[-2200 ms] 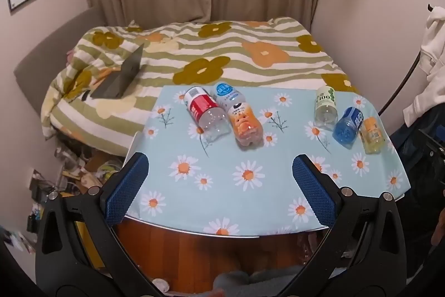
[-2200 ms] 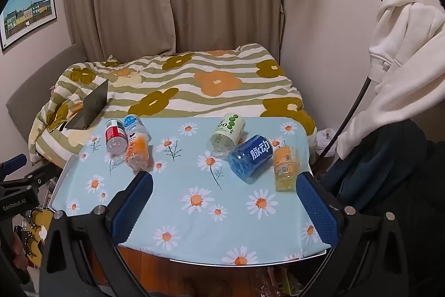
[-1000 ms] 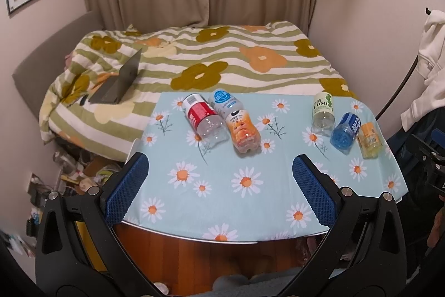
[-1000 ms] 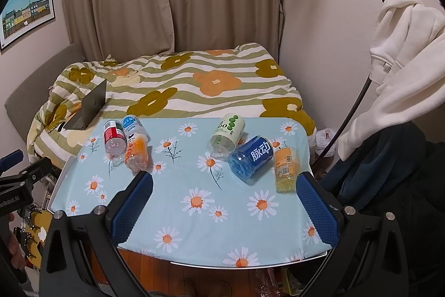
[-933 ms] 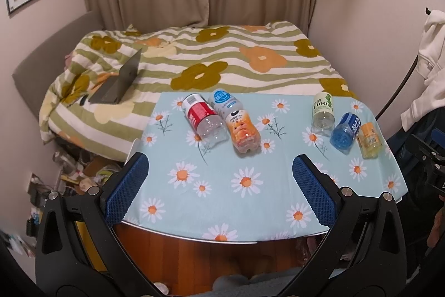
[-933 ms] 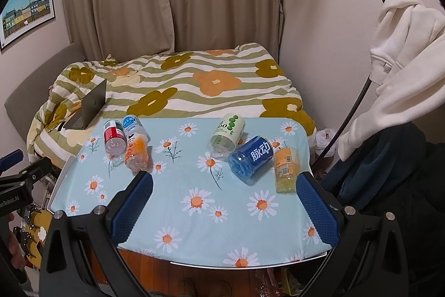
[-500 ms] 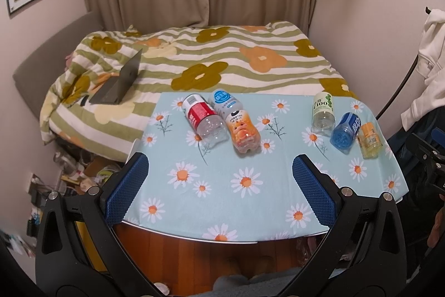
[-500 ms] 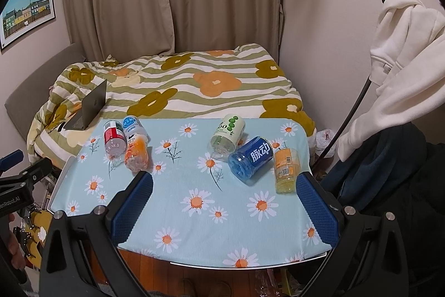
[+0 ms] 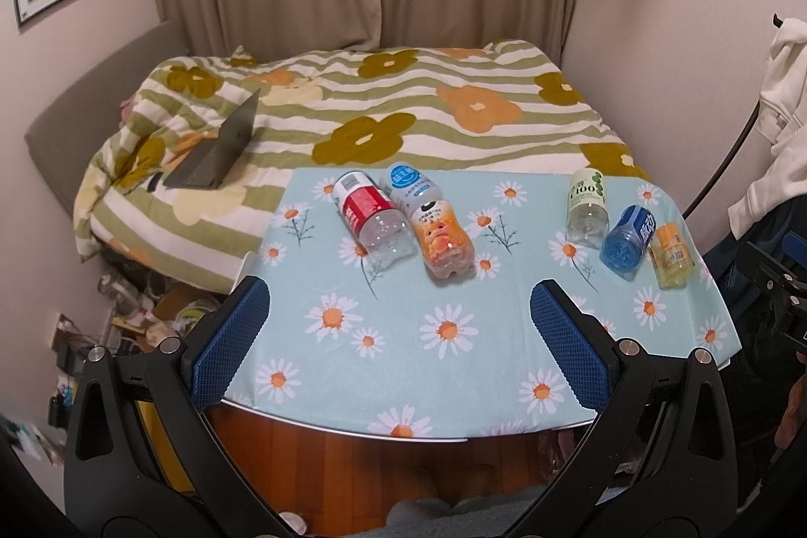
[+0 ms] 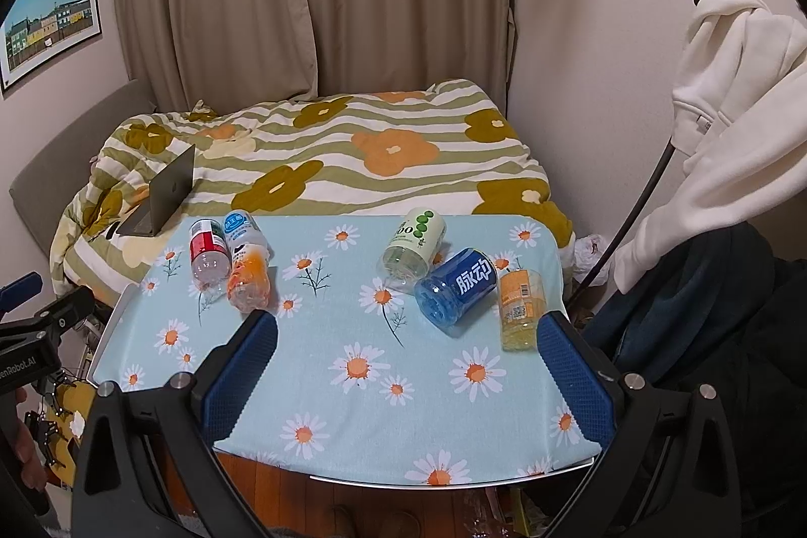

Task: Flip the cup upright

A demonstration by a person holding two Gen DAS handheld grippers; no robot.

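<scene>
Six clear plastic cups lie on their sides on the daisy tablecloth (image 10: pixel 353 392): red cup (image 10: pixel 206 253), white cup (image 10: pixel 242 228) and orange cup (image 10: pixel 248 278) touching at left; green cup (image 10: pixel 413 245), blue cup (image 10: pixel 456 288), yellow cup (image 10: pixel 519 308) at right. All look empty. Left gripper (image 9: pixel 401 339) and right gripper (image 10: pixel 406 374) hang spread wide over the near edge.

Six cup-like bottle pieces, all on their sides on the daisy-cloth bench (image 10: pixel 353 417). Far-left corner: red-label cup (image 10: pixel 207 253), white-blue cup (image 10: pixel 241 227), orange cup (image 10: pixel 248 276), touching in a cluster. Far-right corner: green-dot cup (image 10: pixel 414 248), blue cup (image 10: pixel 456 286), yellow cup (image 10: pixel 520 308), side by side, open ends toward the near edge.
</scene>
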